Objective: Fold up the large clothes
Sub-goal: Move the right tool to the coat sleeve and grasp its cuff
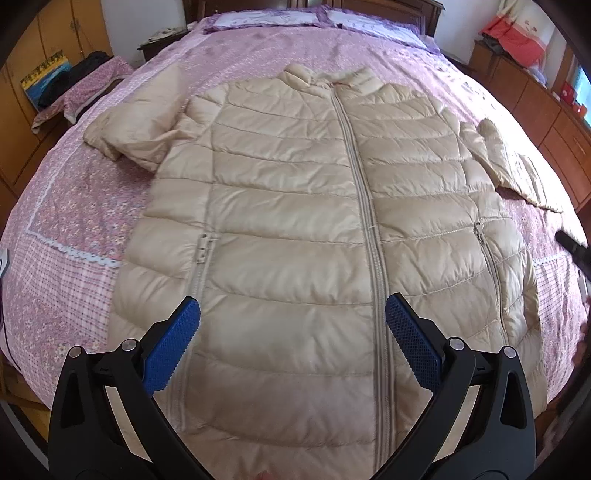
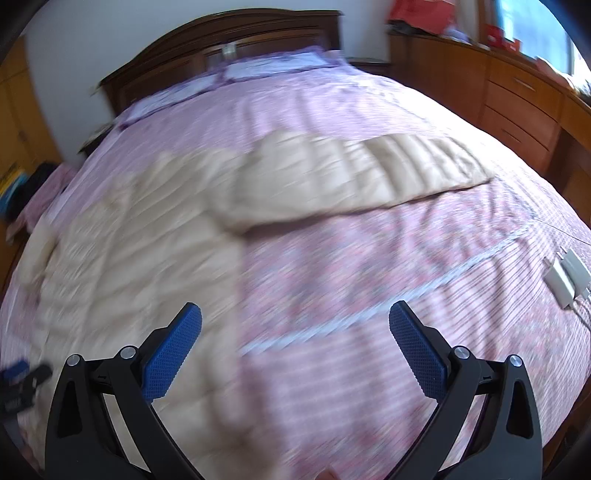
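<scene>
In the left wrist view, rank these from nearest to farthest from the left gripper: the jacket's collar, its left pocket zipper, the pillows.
From the left gripper:
1. Pocket zipper, just ahead, left of the fingers.
2. Collar, at the jacket's far end.
3. Pillows, at the head of the bed.

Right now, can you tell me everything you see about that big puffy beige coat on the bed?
The long beige quilted puffer coat lies flat, front up, on the pink flowery bedspread, collar toward the pillows. It looks shiny and padded, stitched in horizontal bands. Its centre zip is closed, with a zipped pocket on each side. Both sleeves spread outward; one stretches straight across the bedspread. Neither gripper touches it: both sets of jaws are open above it.
</scene>
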Tool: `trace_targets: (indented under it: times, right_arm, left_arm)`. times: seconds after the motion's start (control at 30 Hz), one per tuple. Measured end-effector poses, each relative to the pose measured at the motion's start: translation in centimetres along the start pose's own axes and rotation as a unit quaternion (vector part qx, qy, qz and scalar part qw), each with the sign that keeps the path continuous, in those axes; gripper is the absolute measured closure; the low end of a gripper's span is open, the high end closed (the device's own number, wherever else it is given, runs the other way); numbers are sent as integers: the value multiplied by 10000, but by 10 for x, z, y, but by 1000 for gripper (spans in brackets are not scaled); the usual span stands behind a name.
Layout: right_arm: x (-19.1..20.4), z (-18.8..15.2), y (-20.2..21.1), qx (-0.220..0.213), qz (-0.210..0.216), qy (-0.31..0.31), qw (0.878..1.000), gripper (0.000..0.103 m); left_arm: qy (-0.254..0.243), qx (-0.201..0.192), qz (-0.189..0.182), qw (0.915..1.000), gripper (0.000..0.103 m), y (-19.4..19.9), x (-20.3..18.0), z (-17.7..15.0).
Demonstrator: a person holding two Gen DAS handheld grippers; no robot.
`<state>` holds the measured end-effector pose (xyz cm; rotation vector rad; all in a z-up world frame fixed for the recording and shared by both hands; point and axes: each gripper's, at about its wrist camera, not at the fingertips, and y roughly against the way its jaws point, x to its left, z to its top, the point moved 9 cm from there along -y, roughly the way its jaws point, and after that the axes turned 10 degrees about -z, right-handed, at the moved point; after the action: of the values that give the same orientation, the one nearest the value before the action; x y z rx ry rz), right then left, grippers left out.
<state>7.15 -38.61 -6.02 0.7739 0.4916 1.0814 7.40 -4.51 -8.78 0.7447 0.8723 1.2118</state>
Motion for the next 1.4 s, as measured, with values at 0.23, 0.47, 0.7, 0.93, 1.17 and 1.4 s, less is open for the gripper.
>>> trace_targets:
  times: [0.23, 0.47, 0.7, 0.93, 1.17, 1.4]
  right_arm:
    - [-78, 56, -56, 99, -130, -766, 9969, 5]
    - [-134, 95, -111, 206, -71, -1415, 9897, 5]
    - [-170, 130, -150, 201, -71, -1849, 9825, 5]
    - [-172, 132, -199, 603, -120, -1866, 9805, 5]
    - [-173, 121, -210, 622, -205, -1866, 9802, 5]
    - [-166, 122, -207, 706, -430, -1399, 9867, 28]
  left_arm:
    - [22, 155, 59, 9999, 3, -17, -11, 6]
    - [34, 427, 77, 9991, 3, -41, -23, 0]
    - [-187, 507, 211, 9983, 3, -53, -30, -1]
    - [-121, 514, 117, 9985, 3, -63, -25, -3]
    - [-166, 424, 205, 9988, 3, -65, -25, -3]
    - [-217, 366, 261, 9988, 3, -65, -25, -2]
